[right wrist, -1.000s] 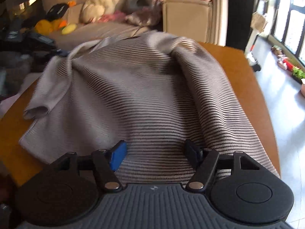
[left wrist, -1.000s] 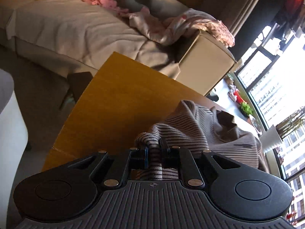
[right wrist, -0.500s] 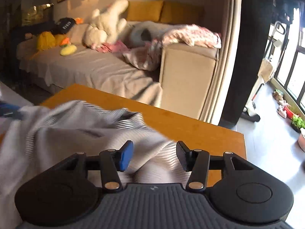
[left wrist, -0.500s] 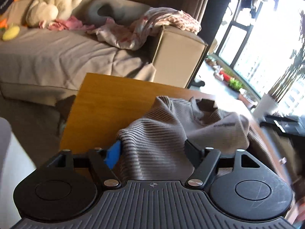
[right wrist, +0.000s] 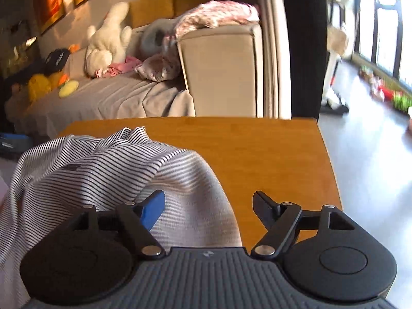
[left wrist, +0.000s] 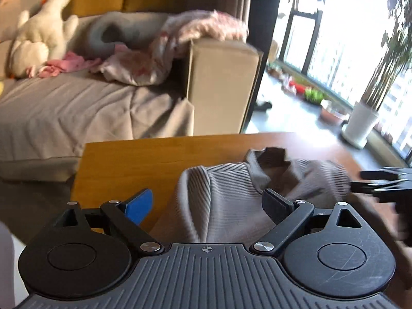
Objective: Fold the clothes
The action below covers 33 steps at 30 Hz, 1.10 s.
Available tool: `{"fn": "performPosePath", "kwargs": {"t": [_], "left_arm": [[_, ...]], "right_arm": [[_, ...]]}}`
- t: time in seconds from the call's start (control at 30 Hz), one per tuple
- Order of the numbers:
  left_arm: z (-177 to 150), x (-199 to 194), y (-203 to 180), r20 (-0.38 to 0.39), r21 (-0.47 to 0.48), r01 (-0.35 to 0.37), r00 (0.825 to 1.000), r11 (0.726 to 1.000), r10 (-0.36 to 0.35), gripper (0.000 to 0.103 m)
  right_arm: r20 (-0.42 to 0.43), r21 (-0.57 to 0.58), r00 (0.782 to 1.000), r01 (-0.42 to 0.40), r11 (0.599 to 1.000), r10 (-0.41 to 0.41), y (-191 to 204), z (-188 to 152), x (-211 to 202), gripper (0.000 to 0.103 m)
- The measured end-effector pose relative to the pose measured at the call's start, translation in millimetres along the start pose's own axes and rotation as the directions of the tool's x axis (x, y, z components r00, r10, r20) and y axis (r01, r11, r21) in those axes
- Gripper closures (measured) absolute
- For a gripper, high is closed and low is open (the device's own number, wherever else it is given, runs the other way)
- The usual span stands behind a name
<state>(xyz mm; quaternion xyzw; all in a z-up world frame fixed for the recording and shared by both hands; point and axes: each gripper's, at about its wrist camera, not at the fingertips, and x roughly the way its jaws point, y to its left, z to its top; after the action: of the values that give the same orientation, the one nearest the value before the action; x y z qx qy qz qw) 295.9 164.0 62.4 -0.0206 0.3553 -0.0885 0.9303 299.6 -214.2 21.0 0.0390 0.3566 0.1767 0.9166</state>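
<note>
A grey-and-white striped garment [left wrist: 226,195] lies bunched on the wooden table [left wrist: 144,159], with its dark collar [left wrist: 273,155] at the far side. My left gripper [left wrist: 208,204] hovers over the garment's near left part. Its jaws are opening wide, the cloth lies below and between them, and neither pad presses on it. My right gripper [right wrist: 209,209] is at the garment's [right wrist: 103,170] right edge. Its jaws are opening too: the blue pad is over the cloth, the black pad over bare table [right wrist: 257,154]. The right gripper [left wrist: 381,182] also shows at the right edge of the left wrist view.
A beige sofa [left wrist: 221,82] stands behind the table with a white plush toy [left wrist: 43,38], a grey pillow [left wrist: 108,33] and pink clothes [left wrist: 206,25]. To the right are bare floor [right wrist: 373,154], a white plant pot [left wrist: 360,126] and tall windows.
My left gripper was shut on a fold of the garment, then let it go and opened wide while rolling level. My right gripper slid right, from over the cloth's middle to its edge.
</note>
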Motion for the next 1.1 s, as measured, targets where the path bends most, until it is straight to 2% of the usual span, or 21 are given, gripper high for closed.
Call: {"fn": "performPosePath", "kwargs": {"t": [0.07,0.1,0.13,0.2,0.23,0.27,0.33,0.4,0.47,0.5,0.53,0.6,0.63,0.7,0.73,0.77,0.83,0.9,0.97,1.03,1.1], "left_arm": [[3.3,28.0,-1.4,-0.039,0.027,-0.017,0.999,0.999,0.018,0.008],[3.1,40.5,-1.5,-0.061,0.035,-0.025,0.998,0.999,0.027,0.008],[1.9,51.3,-0.9,-0.086,0.038,-0.029,0.996,0.999,0.032,0.008],[-2.2,67.7,1.8,-0.127,0.032,-0.033,0.991,0.999,0.037,0.015],[-3.1,71.9,3.4,-0.137,0.027,-0.035,0.99,0.999,0.039,0.034],[-3.4,74.2,5.0,-0.14,0.023,-0.037,0.989,0.999,0.04,0.059],[-0.8,71.7,7.8,-0.117,0.022,-0.043,0.992,0.999,0.045,0.073],[4.4,68.0,10.8,-0.067,0.043,-0.083,0.994,0.996,0.085,0.08],[8.9,71.9,17.9,-0.034,0.051,-0.147,0.988,0.988,0.149,0.087],[10.2,76.5,21.4,-0.023,0.053,-0.193,0.981,0.98,0.194,0.097],[11.0,81.1,25.4,-0.018,0.053,-0.238,0.971,0.97,0.239,0.098],[10.6,90.9,35.6,-0.027,0.046,-0.325,0.945,0.945,0.326,0.098],[10.3,93.5,41.2,-0.038,0.026,-0.351,0.935,0.936,0.352,0.098],[8.6,83.4,49.2,-0.054,-0.058,-0.323,0.946,0.945,0.32,0.091],[7.9,74.3,47.8,-0.045,-0.078,-0.299,0.954,0.951,0.296,0.08],[6.7,65.3,42.7,-0.031,-0.077,-0.278,0.961,0.958,0.276,0.063],[3.8,45.8,25.9,0.013,-0.06,-0.237,0.971,0.97,0.238,0.044],[-0.9,27.6,3.5,0.053,-0.049,-0.156,0.986,0.986,0.159,0.038],[-7.9,11.3,-19.3,0.088,-0.041,-0.061,0.994,0.997,0.064,0.022],[-22.9,1.0,-45.6,0.114,-0.024,0.055,0.992,0.998,-0.052,0.014],[-42.1,-1.5,-72.1,0.123,0.014,0.152,0.981,0.988,-0.153,0.008]], "right_arm": [[-0.032,0.052,0.998,-0.044,0.998,0.046,-5.2,-4.9,-1.7,0.03],[-0.038,0.038,0.997,-0.061,0.997,0.063,0.8,-6.5,-2.9,0.044],[-0.041,0.013,0.996,-0.075,0.997,0.075,8.7,-7.7,-4.2,0.066],[-0.048,-0.037,0.994,-0.101,0.994,0.1,24.5,-10.0,-6.7,0.086],[-0.033,-0.09,0.996,-0.083,0.992,0.08,34.9,-6.8,-11.2,0.093],[0.0,-0.146,0.998,-0.065,0.987,0.065,43.4,-1.1,-18.7,0.093],[0.103,-0.222,0.995,0.01,0.975,0.013,49.3,17.8,-34.9,0.094],[0.208,-0.299,0.973,0.159,0.941,-0.098,46.5,32.5,-39.2,0.094],[0.204,-0.309,0.959,0.252,0.917,-0.195,29.8,39.7,-19.1,0.094],[0.171,-0.289,0.957,0.277,0.916,-0.236,19.4,40.1,-4.1,0.093],[0.136,-0.28,0.952,0.301,0.912,-0.272,10.5,37.6,11.6,0.093],[0.069,-0.283,0.94,0.341,0.897,-0.335,-4.0,27.3,41.7,0.092],[0.05,-0.265,0.94,0.338,0.903,-0.337,-10.4,23.5,49.3,0.091],[0.064,-0.215,0.944,0.33,0.919,-0.324,-17.8,22.5,46.6,0.087],[0.069,-0.203,0.945,0.327,0.923,-0.32,-19.0,23.4,42.3,0.08],[0.073,-0.193,0.946,0.324,0.926,-0.316,-19.5,24.5,37.4,0.075],[0.098,-0.195,0.94,0.339,0.92,-0.326,-21.9,24.2,20.1,0.058],[0.125,-0.171,0.937,0.345,0.923,-0.327,-22.1,20.6,-8.8,0.052],[0.141,-0.123,0.935,0.342,0.931,-0.325,-26.0,11.2,-42.7,0.051],[0.142,-0.041,0.936,0.33,0.943,-0.321,-35.5,-8.2,-83.7,0.051],[0.137,0.082,0.941,0.3,0.95,-0.309,-45.2,-32.3,-123.2,0.051]]}}
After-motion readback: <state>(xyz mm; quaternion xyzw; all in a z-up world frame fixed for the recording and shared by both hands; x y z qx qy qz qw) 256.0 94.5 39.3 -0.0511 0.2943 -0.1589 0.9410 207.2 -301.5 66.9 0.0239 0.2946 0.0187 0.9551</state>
